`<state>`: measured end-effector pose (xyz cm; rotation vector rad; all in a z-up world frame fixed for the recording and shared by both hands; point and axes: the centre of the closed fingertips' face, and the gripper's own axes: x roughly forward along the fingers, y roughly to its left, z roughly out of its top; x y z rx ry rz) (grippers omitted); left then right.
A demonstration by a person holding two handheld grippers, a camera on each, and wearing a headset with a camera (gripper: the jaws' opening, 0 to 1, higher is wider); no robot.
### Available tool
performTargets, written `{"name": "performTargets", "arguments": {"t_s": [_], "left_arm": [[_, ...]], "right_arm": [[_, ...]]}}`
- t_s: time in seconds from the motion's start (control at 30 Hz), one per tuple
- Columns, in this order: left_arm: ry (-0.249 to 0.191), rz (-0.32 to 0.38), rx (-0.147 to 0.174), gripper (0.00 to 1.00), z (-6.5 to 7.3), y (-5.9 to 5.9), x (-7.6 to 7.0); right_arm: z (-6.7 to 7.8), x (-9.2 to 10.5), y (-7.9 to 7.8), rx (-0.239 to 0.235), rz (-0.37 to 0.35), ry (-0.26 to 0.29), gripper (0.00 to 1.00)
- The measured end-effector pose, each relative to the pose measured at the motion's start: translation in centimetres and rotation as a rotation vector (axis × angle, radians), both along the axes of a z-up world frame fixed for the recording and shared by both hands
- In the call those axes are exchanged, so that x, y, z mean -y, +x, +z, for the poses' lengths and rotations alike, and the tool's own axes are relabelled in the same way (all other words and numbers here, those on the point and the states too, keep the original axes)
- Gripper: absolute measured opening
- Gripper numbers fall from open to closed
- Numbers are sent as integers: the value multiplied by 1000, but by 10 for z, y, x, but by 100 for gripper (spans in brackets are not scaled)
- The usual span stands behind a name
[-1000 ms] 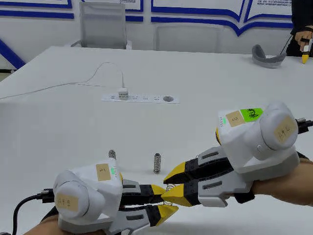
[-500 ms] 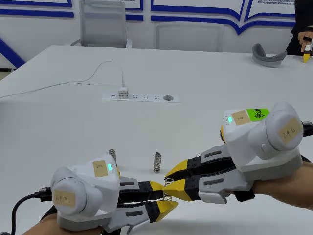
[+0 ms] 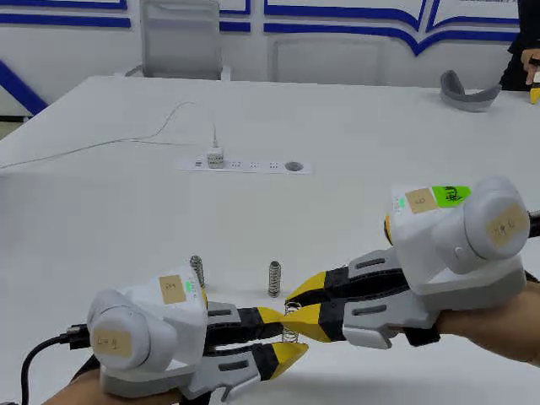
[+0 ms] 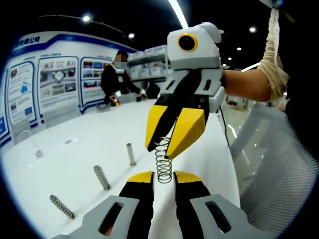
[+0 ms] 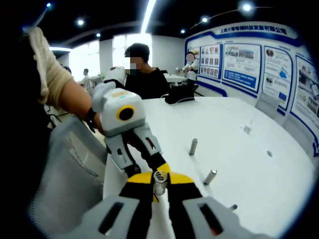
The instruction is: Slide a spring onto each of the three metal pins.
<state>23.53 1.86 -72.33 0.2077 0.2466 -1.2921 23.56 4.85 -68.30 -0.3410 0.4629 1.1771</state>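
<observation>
The spring (image 3: 290, 334) is held in the air just above the white desk (image 3: 101, 211), near its front edge, caught between two sets of yellow-tipped jaws. The right gripper (image 3: 289, 307) is brought in from the right, and its jaws are pinched onto the spring's upper end. In the left gripper view that end (image 4: 164, 167) is seen wedged between the two yellow tips of the right gripper (image 4: 162, 149). In the right gripper view the coil is seen end-on, clamped in that gripper's own jaws (image 5: 159, 178).

The left gripper (image 3: 281, 335) is pointed in from the left. Its jaws are narrowed to about the width of the spring, and the lower end sits in the gap between them (image 4: 164, 178). Whether they actually press on the coil cannot be told.

Three pins are seen standing on the desk in the left gripper view. The nearest the spring (image 4: 130, 154) looks smooth and bare. The other two (image 4: 101, 177) (image 4: 62, 206) appear wrapped in coils.

In the head view, two coil-covered pins (image 3: 197, 272) (image 3: 274, 278) are seen upright just beyond the grippers. A power strip (image 3: 245, 169) lies farther back on the desk.
</observation>
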Motion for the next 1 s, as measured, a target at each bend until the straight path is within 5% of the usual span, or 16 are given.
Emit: {"name": "performTargets", "arguments": {"t_s": [0.4,1.0], "left_arm": [[-18,45,-32,29,2,9,-11],[-39,108,-30,42,9,19,-32]], "right_arm": [[-2,6,7,-5,-21,7,12],[1,32,17,4,-91,5,12]]}}
